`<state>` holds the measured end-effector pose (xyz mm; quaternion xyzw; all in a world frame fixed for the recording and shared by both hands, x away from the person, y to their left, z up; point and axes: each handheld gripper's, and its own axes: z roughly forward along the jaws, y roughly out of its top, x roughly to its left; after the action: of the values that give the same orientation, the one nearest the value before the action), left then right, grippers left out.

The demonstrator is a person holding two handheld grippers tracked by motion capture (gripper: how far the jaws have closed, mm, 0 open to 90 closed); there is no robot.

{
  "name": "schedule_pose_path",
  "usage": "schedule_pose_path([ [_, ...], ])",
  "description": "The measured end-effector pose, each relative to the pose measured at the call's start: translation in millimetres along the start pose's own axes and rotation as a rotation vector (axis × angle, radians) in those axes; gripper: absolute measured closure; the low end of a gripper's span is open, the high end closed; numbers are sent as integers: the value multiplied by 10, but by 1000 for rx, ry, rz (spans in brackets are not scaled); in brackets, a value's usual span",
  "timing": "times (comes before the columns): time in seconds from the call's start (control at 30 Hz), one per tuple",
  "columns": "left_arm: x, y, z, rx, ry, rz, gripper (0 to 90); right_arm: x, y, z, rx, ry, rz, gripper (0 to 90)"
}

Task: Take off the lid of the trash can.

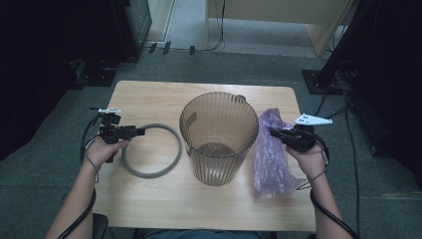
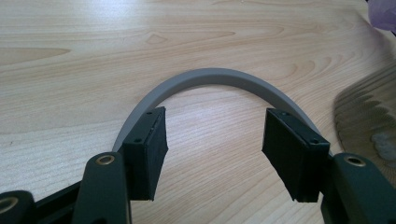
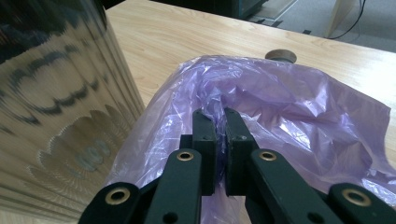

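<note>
The person's two hands come first, the right gripper point(image 3: 219, 116) pinching the purple plastic bag point(image 3: 289, 116) beside the ribbed see-through bin point(image 1: 219, 137) (mid-table), while the left gripper point(image 2: 215, 140) is spread wide over the grey ring point(image 2: 210, 77) on the wooden table point(image 1: 149, 94).

Left gripper point(image 2: 212, 156) jaws apart over wooden table point(image 2: 93, 60); grey ring point(image 2: 212, 77) arcs behind them, ungripped.
</note>
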<state>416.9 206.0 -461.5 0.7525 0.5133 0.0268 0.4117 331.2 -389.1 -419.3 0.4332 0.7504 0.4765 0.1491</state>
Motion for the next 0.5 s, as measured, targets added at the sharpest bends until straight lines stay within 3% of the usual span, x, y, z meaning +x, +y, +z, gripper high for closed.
schedule_pose_path([
  [0.5, -29, 11, -22, 1, -7, 9, 390, 133, 176, -60, -15, 10, -27, 870],
])
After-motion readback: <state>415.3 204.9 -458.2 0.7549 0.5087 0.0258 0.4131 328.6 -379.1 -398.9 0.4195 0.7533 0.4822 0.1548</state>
